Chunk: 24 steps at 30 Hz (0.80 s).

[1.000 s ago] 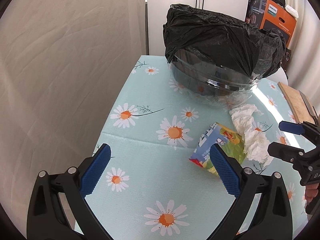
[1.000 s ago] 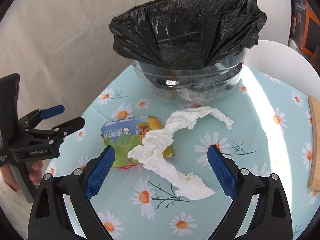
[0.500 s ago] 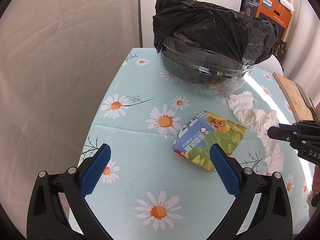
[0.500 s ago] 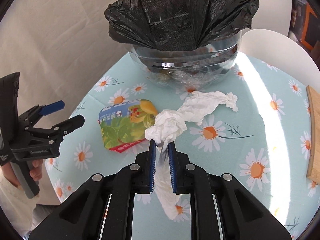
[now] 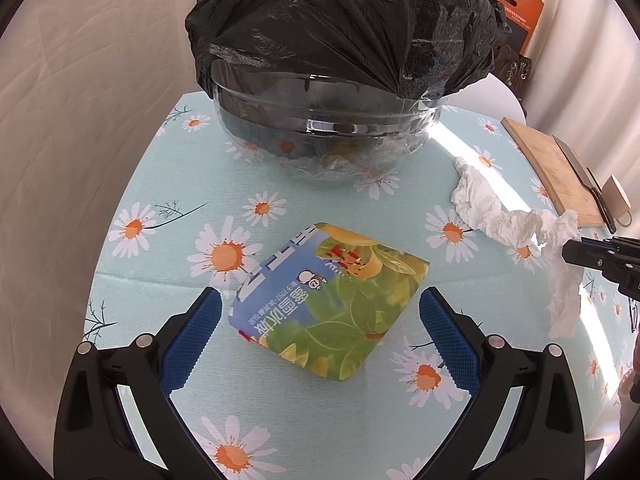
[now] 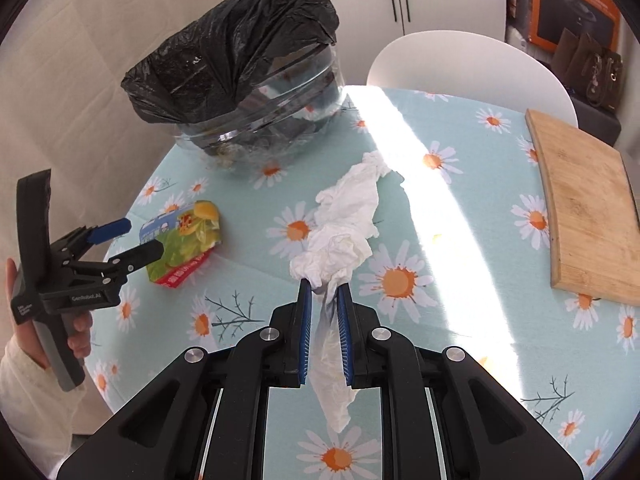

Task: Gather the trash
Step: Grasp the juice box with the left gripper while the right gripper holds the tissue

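Jaws: right gripper (image 6: 324, 292) pinching tissue (image 6: 344, 216) | left gripper (image 5: 320, 320) spread (carton (image 5: 332, 300) between) | knife (image 5: 580, 172) left-view only

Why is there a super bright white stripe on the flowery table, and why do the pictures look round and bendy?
Right wrist view: sunlight falls across the tablecloth in a band so bright the daisies wash out, beside the crumpled tissue. Left wrist view: the same glare is a thinner streak near the cutting board. Both views: the fisheye lens bends edges and darkens the corners.
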### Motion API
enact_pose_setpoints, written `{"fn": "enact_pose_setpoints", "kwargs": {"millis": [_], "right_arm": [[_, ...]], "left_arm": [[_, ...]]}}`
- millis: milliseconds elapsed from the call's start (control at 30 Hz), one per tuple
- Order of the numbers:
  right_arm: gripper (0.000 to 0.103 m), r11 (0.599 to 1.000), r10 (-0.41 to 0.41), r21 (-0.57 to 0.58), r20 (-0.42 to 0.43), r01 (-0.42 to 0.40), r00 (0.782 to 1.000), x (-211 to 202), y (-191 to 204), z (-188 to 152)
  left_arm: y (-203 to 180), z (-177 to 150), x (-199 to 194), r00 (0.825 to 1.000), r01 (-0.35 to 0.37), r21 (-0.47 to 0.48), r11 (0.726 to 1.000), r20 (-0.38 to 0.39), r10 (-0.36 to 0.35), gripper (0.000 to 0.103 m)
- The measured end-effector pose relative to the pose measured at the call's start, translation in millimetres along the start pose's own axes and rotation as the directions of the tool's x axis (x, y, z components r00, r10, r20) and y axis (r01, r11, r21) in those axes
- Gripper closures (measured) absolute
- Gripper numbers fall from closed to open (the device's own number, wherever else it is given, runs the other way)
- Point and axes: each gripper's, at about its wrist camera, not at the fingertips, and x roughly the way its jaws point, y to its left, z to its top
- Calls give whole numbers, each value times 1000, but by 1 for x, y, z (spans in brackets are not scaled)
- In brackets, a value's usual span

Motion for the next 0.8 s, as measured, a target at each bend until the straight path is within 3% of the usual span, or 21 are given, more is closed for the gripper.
{"fn": "enact_pose_setpoints", "kwargs": {"millis": [567,700,767,800], "right_arm": [[91,997,-20,78,-21,21,1000,16,-26,2],[91,997,-23,77,-25,25,999,19,-27,3],[91,997,-25,76,-28,27,999,20,-28,2],[91,997,-23,78,-28,25,999,20,-29,2]], "left_arm": [[-12,3,48,984,129,94,987,-137,-115,6],[-14,4,54,983,121,115,986,-151,-103,29],[-18,5,54,986,96,159,983,-152,-72,51],[-18,6,54,986,96,166,981,-154,-70,57]]}}
